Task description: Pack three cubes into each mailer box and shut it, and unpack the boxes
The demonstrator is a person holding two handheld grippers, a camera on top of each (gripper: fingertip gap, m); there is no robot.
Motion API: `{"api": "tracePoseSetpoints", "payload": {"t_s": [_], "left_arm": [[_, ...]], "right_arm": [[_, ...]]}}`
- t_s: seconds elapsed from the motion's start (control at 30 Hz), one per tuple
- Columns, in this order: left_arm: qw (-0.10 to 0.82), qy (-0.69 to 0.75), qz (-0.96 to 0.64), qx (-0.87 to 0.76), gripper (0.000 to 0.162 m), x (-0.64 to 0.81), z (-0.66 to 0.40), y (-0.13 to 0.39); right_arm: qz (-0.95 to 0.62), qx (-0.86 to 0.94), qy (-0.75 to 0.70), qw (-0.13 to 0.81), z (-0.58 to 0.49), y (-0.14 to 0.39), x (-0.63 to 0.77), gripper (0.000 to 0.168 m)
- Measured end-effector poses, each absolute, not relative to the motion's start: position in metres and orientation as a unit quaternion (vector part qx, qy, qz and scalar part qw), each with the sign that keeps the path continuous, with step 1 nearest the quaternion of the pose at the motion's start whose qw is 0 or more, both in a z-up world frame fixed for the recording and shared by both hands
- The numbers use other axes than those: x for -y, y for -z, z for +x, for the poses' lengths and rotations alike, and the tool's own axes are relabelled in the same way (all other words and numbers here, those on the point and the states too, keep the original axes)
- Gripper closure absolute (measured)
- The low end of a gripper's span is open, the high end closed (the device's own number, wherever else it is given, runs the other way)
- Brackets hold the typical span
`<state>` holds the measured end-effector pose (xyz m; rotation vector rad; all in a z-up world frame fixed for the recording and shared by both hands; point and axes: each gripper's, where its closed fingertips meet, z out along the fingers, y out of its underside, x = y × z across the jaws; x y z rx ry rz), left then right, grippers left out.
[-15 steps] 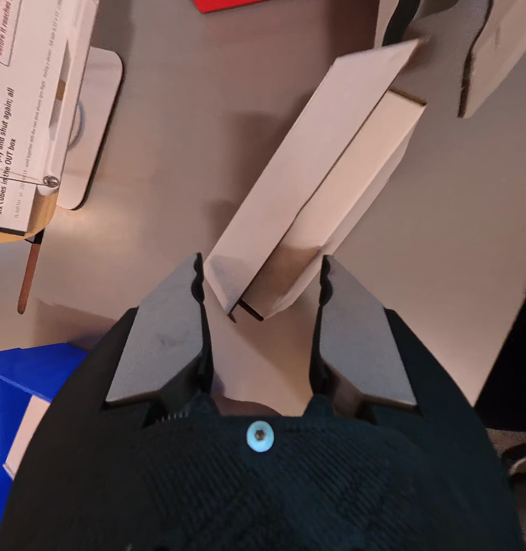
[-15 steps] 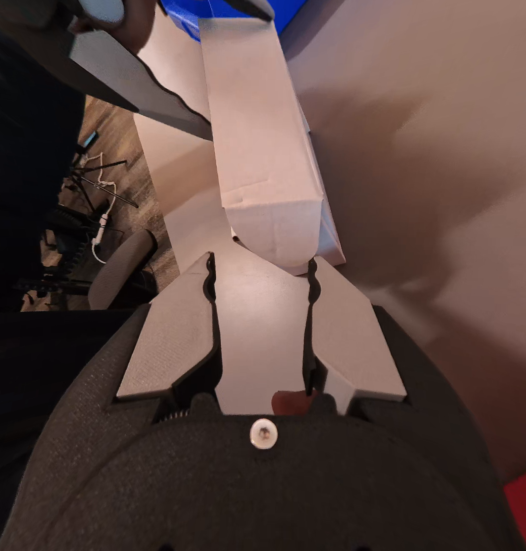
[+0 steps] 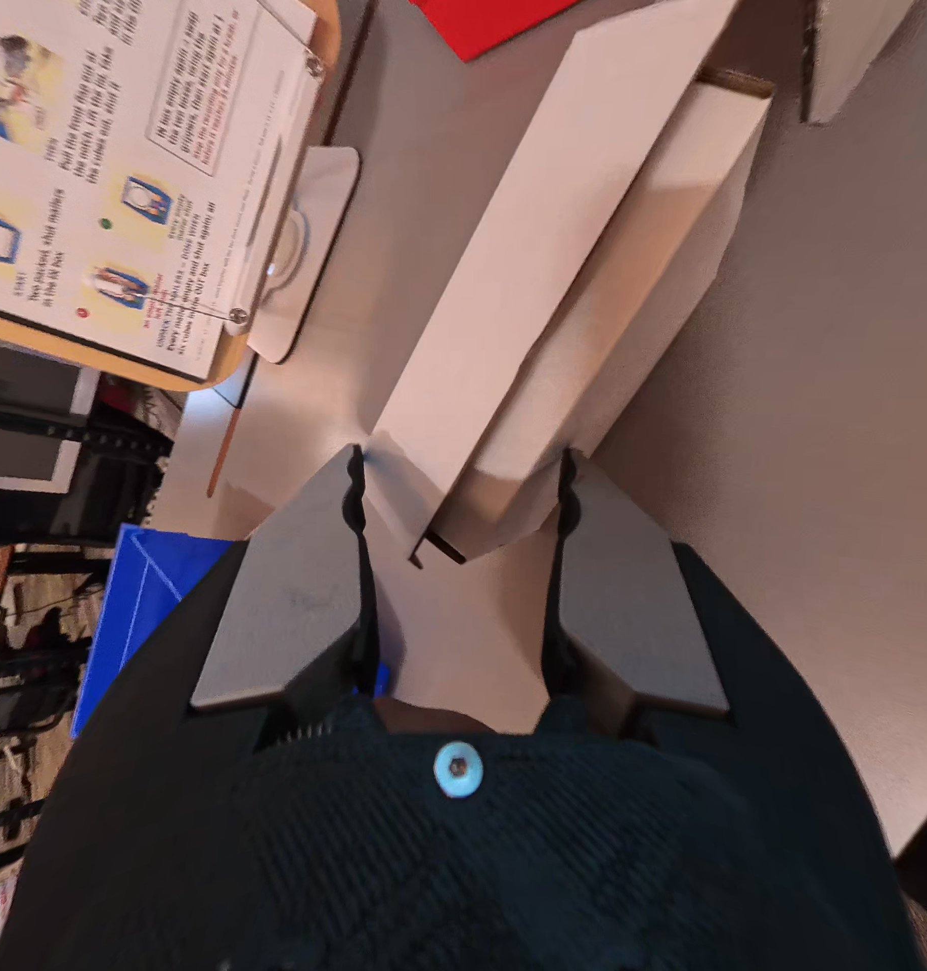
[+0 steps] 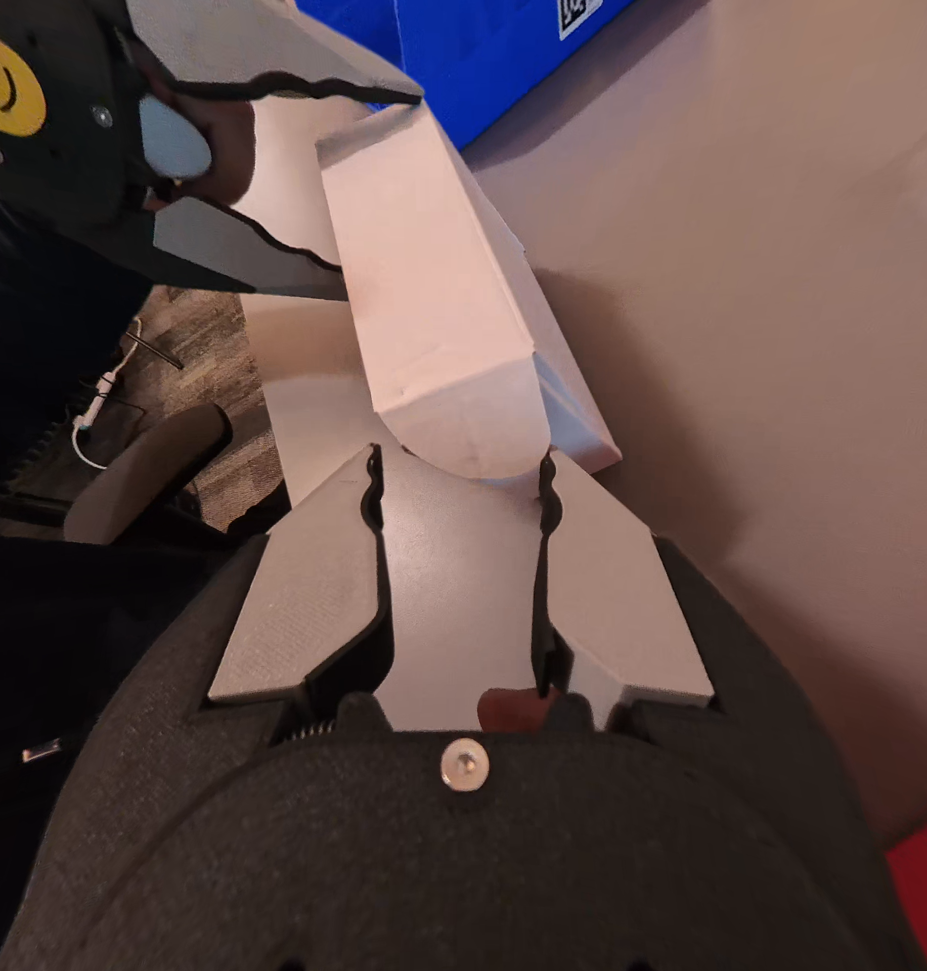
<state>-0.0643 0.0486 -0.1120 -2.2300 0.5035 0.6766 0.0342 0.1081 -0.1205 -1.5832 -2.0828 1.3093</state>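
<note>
A long white mailer box point(image 3: 529, 294) lies slantwise on the pale table point(image 3: 818, 473). Its lid sits a little askew over the base, with a dark gap at the near end. My left gripper point(image 3: 461, 457) is open, its fingers on either side of that near end. In the right wrist view the same box point(image 4: 429, 294) runs away from me. My right gripper point(image 4: 458, 457) is open around the rounded flap end. The left gripper point(image 4: 379, 184) shows at the far end, also open. No cubes are in view.
A blue bin point(image 3: 135, 604) stands by the left gripper and also shows in the right wrist view point(image 4: 477, 63). A red tray point(image 3: 482, 21) lies beyond the box. An instruction sheet on a wooden board point(image 3: 135, 157) stands at the left. A chair point(image 4: 146, 473) sits past the table edge.
The box has turned a little between the two grippers. The left gripper now shows more fully in the right wrist view. Both grippers stay open at the box's ends.
</note>
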Motion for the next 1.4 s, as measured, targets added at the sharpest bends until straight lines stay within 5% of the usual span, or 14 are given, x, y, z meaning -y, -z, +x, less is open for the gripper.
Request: {"api": "tracePoseSetpoints", "payload": {"t_s": [0.47,1.4], "left_arm": [[0.441,-0.326,-0.825,-0.14,0.095,-0.018,-0.031,0.112],[0.448,-0.329,-0.819,-0.142,0.11,-0.023,-0.021,0.147]], "right_arm": [[-0.503,0.734,-0.415,0.189,0.049,0.14,-0.106,0.11],[-0.505,0.769,-0.35,0.176,0.059,0.184,-0.115,0.118]]}}
